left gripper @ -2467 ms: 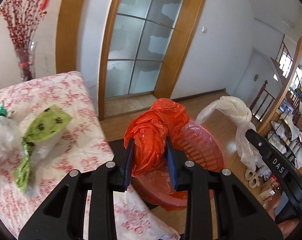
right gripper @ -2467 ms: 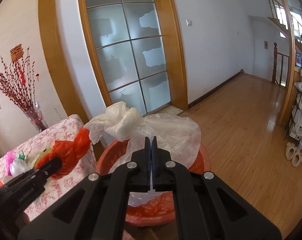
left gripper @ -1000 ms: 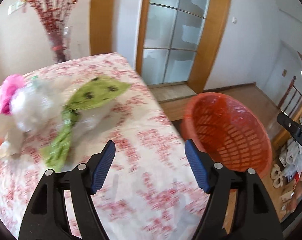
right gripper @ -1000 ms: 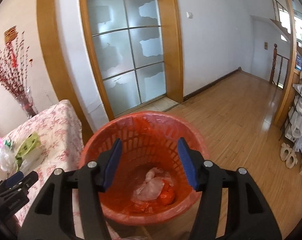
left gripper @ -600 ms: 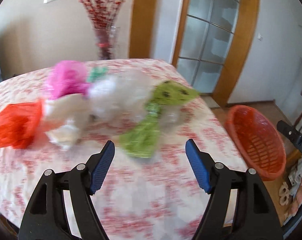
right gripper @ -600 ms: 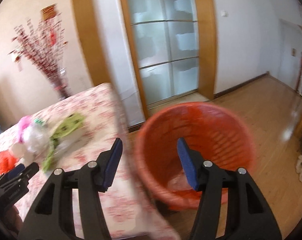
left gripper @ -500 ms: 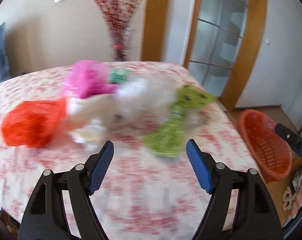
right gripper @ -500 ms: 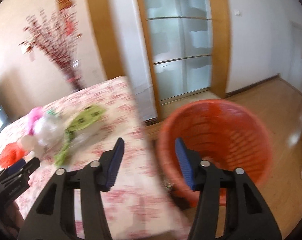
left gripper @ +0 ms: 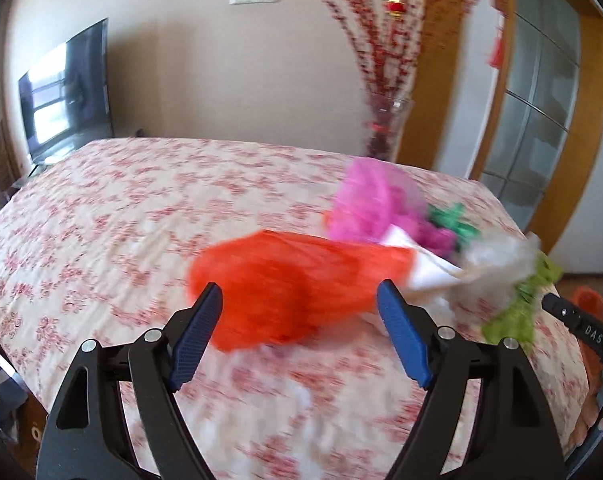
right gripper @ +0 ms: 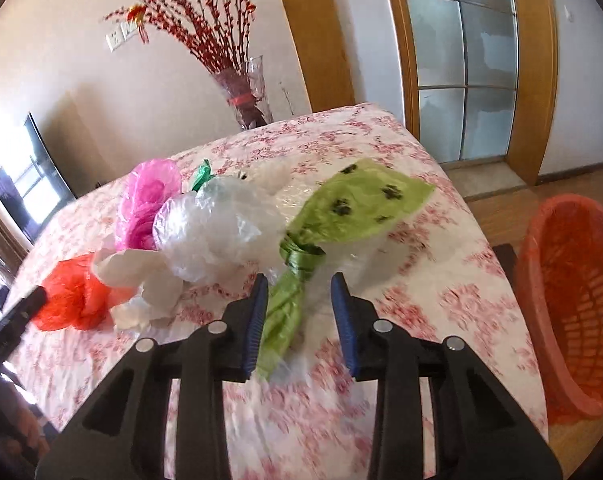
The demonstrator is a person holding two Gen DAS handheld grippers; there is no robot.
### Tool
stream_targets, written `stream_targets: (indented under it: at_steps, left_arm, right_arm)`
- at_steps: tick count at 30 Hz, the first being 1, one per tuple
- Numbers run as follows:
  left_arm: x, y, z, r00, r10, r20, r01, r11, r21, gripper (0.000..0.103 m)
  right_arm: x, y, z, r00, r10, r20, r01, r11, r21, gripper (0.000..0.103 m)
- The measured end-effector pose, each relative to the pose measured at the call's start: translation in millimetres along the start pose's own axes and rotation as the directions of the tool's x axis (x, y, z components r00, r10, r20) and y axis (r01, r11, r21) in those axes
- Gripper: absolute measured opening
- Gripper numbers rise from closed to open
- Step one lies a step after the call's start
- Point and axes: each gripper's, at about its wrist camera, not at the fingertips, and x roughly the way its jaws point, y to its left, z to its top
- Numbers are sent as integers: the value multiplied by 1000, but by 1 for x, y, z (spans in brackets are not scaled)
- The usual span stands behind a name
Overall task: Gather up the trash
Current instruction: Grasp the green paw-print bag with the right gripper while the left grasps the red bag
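Note:
Several crumpled plastic bags lie on the floral tablecloth (left gripper: 101,240). My left gripper (left gripper: 299,320) is open, its jaws either side of an orange-red bag (left gripper: 285,284), just short of it. A pink bag (left gripper: 373,204), a white bag (left gripper: 497,256) and a green bag (left gripper: 517,312) lie beyond. My right gripper (right gripper: 299,304) is open, its jaws around the tail of the green paw-print bag (right gripper: 353,208). The clear white bag (right gripper: 217,228), pink bag (right gripper: 145,200) and orange-red bag (right gripper: 69,296) lie to its left. The orange basket (right gripper: 573,304) stands right of the table.
A glass vase of red branches (right gripper: 249,96) stands at the table's far edge. A dark TV (left gripper: 65,88) is on the far left wall. A glass door with a wooden frame (right gripper: 465,64) is behind the basket. The basket edge shows in the left view (left gripper: 593,304).
Both grippers let their bags drop into the basket, opened, and swung left to the table. The left now frames the orange-red bag, the right the green bag.

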Motion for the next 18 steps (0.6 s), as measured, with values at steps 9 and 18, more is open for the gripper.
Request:
stream_targets:
  at_steps: [9, 18]
  left_arm:
    - [35, 35, 7, 997, 29, -66, -31, 999, -30, 81]
    - [63, 35, -10, 986, -43, -159, 30, 996, -81, 80]
  right_arm:
    - [36, 9, 7, 996, -75, -41, 74, 997, -26, 30]
    - [44, 7, -2, 993, -92, -69, 89, 995, -45, 13]
